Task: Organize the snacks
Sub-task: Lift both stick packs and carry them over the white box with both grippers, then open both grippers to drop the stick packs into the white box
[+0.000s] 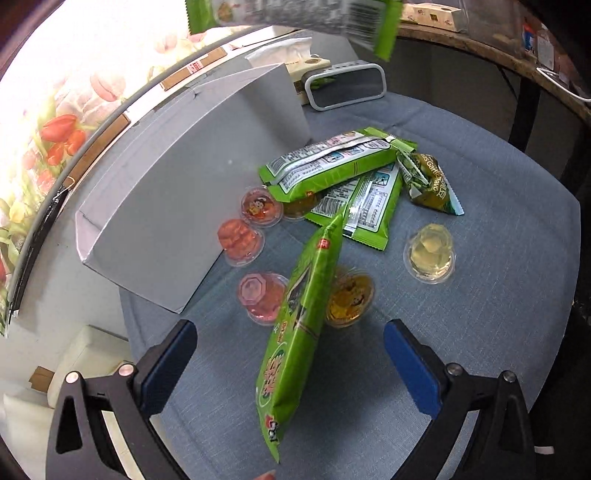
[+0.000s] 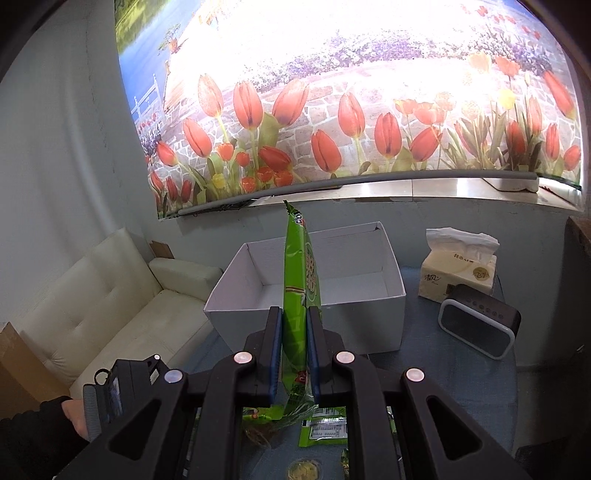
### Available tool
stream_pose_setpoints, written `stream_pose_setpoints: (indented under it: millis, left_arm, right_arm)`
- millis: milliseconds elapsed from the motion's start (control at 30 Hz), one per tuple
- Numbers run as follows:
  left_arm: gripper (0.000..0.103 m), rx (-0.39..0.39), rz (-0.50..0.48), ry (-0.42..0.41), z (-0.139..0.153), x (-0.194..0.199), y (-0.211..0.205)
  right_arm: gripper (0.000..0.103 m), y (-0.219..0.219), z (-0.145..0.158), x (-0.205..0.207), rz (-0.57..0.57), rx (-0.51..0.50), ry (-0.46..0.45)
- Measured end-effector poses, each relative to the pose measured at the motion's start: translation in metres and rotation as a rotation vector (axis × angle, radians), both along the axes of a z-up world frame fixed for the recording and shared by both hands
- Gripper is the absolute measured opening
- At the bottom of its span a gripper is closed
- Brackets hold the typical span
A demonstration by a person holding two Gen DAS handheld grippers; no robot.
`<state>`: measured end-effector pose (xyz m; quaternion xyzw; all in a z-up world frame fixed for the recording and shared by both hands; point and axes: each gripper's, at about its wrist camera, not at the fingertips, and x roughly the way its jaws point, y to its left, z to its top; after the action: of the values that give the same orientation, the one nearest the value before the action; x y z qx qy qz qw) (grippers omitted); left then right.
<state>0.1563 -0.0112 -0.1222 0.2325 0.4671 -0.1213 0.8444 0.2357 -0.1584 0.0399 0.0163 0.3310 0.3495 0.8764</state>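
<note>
My left gripper (image 1: 290, 363) is open; a long green snack packet (image 1: 301, 325) stands on edge between its blue pads, touching neither. My right gripper (image 2: 294, 352) is shut on another green snack packet (image 2: 297, 280), held upright in front of the empty white cardboard box (image 2: 362, 325). That held packet shows at the top of the left wrist view (image 1: 295, 14). The box (image 1: 166, 199) stands left of a pile of green packets (image 1: 332, 166) and several jelly cups, pink (image 1: 258, 295), red (image 1: 240, 240) and yellow (image 1: 430, 254).
A blue cloth (image 1: 480, 332) covers the round table. A grey speaker (image 2: 480, 325) and a tissue pack (image 2: 458, 269) stand right of the box. A white sofa (image 2: 103, 302) is at the left, below a tulip poster (image 2: 332, 110).
</note>
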Motion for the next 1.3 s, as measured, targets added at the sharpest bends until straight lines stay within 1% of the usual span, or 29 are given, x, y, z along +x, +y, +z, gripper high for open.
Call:
stream_pose_setpoints:
  millis: [33,67,100,133,167,200,233,433,533,633,700,733,767,867,900,967,1033,1167,1300]
  left_arm:
    - [0.088,0.002,-0.003,0.007,-0.002,0.001,0.000]
    - [0.082,0.008,0.000,0.018,-0.005,0.003,0.000]
    - [0.067,0.015,0.004,0.033,-0.007,0.006,0.000]
    - [0.050,0.027,0.012,0.043,-0.010,0.008,0.000]
    - [0.040,0.033,0.021,0.049,-0.013,0.010,0.001]
    - [0.023,0.031,0.026,0.054,-0.014,0.010,0.003]
    - [0.021,0.020,0.029,0.060,-0.014,0.010,0.004]
    - [0.015,-0.024,0.039,0.052,-0.004,0.009,0.008]
    - [0.015,-0.021,0.034,0.035,0.006,0.007,0.008]
    - [0.015,-0.079,0.044,0.031,0.025,0.004,0.012]
    - [0.015,-0.177,0.105,0.014,0.047,0.002,0.023]
    - [0.015,-0.253,0.155,-0.005,0.060,0.003,0.033]
    - [0.015,-0.320,0.216,-0.024,0.073,0.005,0.041]
    - [0.015,-0.488,0.410,-0.074,0.106,0.017,0.066]
    - [0.015,-0.518,0.458,-0.096,0.115,0.023,0.072]
    - [0.015,-0.536,0.516,-0.171,0.132,0.032,0.080]
    - [0.015,-0.573,0.567,-0.207,0.144,0.048,0.089]
    - [0.015,-0.601,0.596,-0.230,0.158,0.076,0.101]
    - [0.015,-0.591,0.605,-0.235,0.164,0.104,0.109]
  right_arm:
    - [0.013,-0.003,-0.001,-0.001,-0.007,-0.004,-0.003]
    - [0.013,-0.004,-0.001,-0.001,-0.008,-0.002,0.002]
    - [0.013,-0.007,-0.001,-0.002,-0.010,0.005,0.007]
    - [0.013,-0.009,-0.001,-0.003,-0.013,0.006,0.006]
    - [0.013,-0.009,-0.002,-0.003,-0.015,0.003,0.005]
    - [0.013,-0.010,-0.002,-0.003,-0.016,0.003,0.005]
    - [0.013,-0.011,-0.002,-0.003,-0.017,0.005,0.006]
    - [0.013,-0.011,-0.005,-0.003,-0.021,0.007,0.011]
    - [0.013,-0.011,-0.006,-0.002,-0.017,0.013,0.017]
    - [0.013,-0.008,-0.006,-0.001,-0.012,0.010,0.014]
    - [0.013,-0.007,-0.005,0.002,-0.010,0.025,0.021]
    - [0.013,-0.005,-0.005,0.004,-0.010,0.025,0.020]
    - [0.013,-0.003,-0.005,0.006,-0.015,0.021,0.014]
    - [0.013,0.002,-0.004,0.017,-0.027,0.021,0.013]
    - [0.013,0.005,-0.004,0.021,-0.031,0.015,0.010]
    - [0.013,0.011,-0.003,0.028,-0.036,0.003,0.009]
    - [0.013,0.017,-0.002,0.035,-0.032,0.001,0.008]
    - [0.013,0.033,0.001,0.056,-0.036,-0.015,0.005]
    - [0.013,0.048,0.001,0.079,-0.038,-0.021,0.016]
